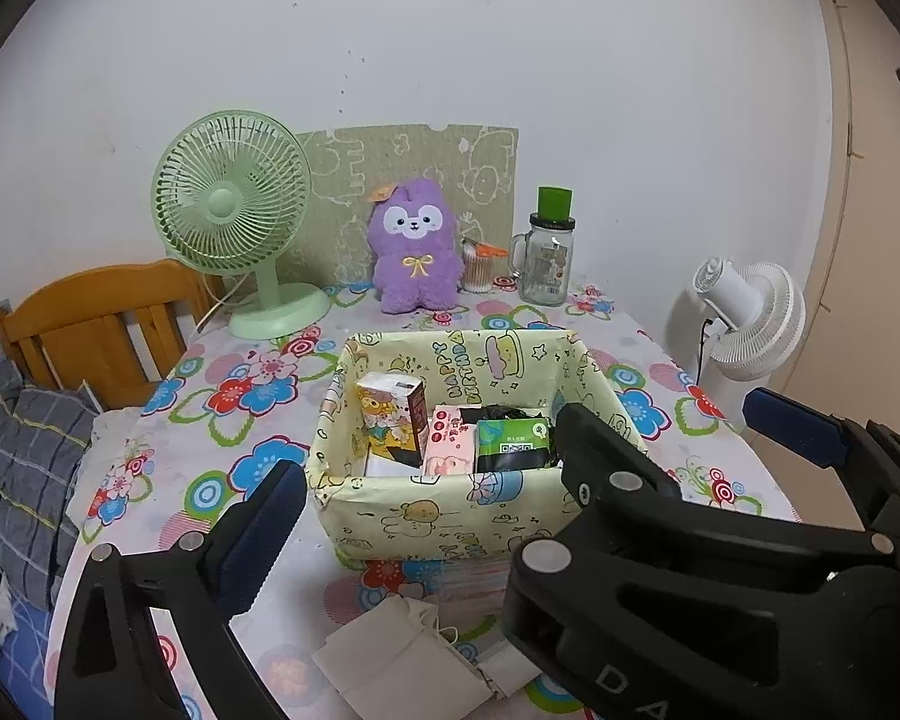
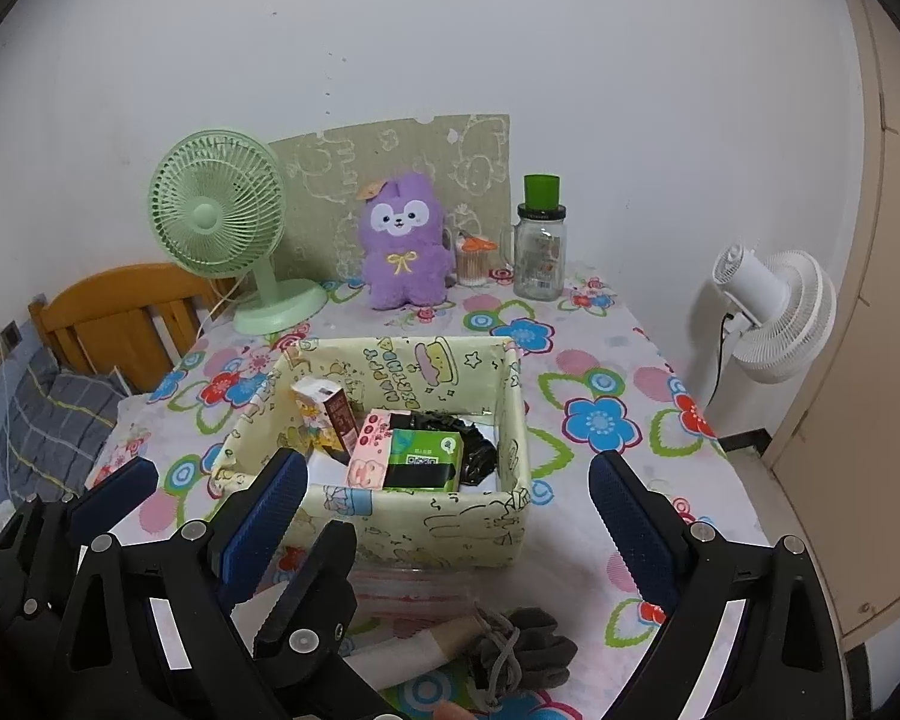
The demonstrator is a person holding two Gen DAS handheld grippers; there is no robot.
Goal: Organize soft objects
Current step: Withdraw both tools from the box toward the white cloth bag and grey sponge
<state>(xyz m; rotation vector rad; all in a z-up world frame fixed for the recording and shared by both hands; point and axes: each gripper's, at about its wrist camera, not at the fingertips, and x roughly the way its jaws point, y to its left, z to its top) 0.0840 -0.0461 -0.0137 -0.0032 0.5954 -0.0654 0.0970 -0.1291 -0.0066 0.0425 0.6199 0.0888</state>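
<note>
Left wrist view
Left claw (image 1: 390, 516): wide, nothing between its fingers; one finger low left, the other hidden behind the right claw's black frame, which crosses the lower right.
Storage box (image 1: 426, 510): yellow cartoon print, open top, straight ahead of the left claw, long axis across the picture.
Box contents: 1 upright carton (image 1: 393, 420) at left, 1 pink pack (image 1: 447, 450) in the middle, 1 green pack (image 1: 513, 444) at right, black wrapping behind.
Beige pouch (image 1: 390, 654): flat on the tablecloth (image 1: 240, 414), below the box front, nearer the camera than the box.
Back row: green fan (image 1: 234, 216), purple plush (image 1: 417, 246), glass jar (image 1: 546, 258), well apart from the claws, along the wall.

Right wrist view
Right claw (image 2: 450, 516): wide, empty; the box front sits between its 2 blue pads.
Grey drawstring item (image 2: 522, 648): soft, bunched, on the cloth below the box and between the right claw's fingers; judged the nearest soft thing to pick.
Pale roll (image 2: 402, 651): lies just left of the grey item, long axis across the picture.
Left claw in this view: its 2 fingers stand low left, beside the right claw's left finger.
Nearer hand: right, judged from the grey item lying under its span.
Edges: table edge runs close on the right, white floor fan (image 2: 768, 312) beyond it; wooden chair (image 2: 120, 312) and bedding off the left edge.
Open room: bare cloth right of the box; a downward reach towards the camera looks free.
</note>
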